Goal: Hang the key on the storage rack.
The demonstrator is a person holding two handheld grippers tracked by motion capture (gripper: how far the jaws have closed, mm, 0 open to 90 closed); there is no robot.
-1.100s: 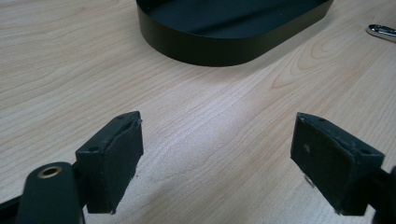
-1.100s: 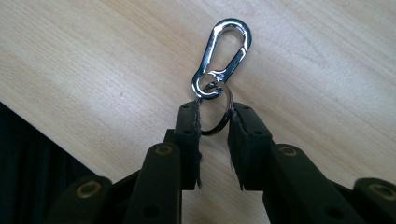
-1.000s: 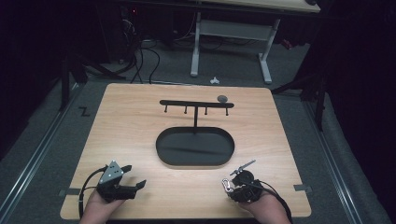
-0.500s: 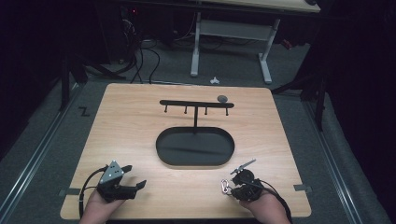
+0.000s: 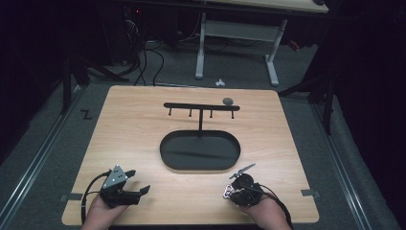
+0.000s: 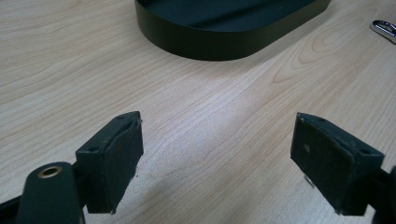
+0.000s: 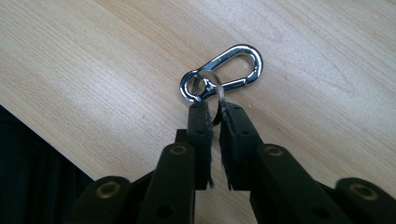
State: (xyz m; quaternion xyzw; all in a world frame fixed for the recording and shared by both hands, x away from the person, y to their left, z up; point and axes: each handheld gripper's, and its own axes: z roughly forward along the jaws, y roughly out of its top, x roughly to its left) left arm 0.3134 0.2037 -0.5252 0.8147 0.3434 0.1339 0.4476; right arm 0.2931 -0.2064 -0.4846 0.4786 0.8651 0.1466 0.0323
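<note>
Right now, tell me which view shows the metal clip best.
The right gripper view: the silver clip is close and sharp, its ring pinched by the right gripper. The high view shows a small glint at that gripper; the left gripper view catches its end at the frame's edge.

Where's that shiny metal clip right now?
In the right gripper view the carabiner hangs by its ring from the right gripper, above the table near its front-right edge.

Light wood-grain table [image 5: 134,139]. Matte black oval tray [image 5: 199,151], black hook rack [image 5: 201,106] behind it. Shiny silver carabiner [image 7: 223,72] with silver ring [image 7: 212,86]. Black grippers: left gripper [image 6: 215,163], right gripper [image 7: 215,123]. Small grey disc [image 5: 228,101] far right. Grey floor [image 5: 52,158].
</note>
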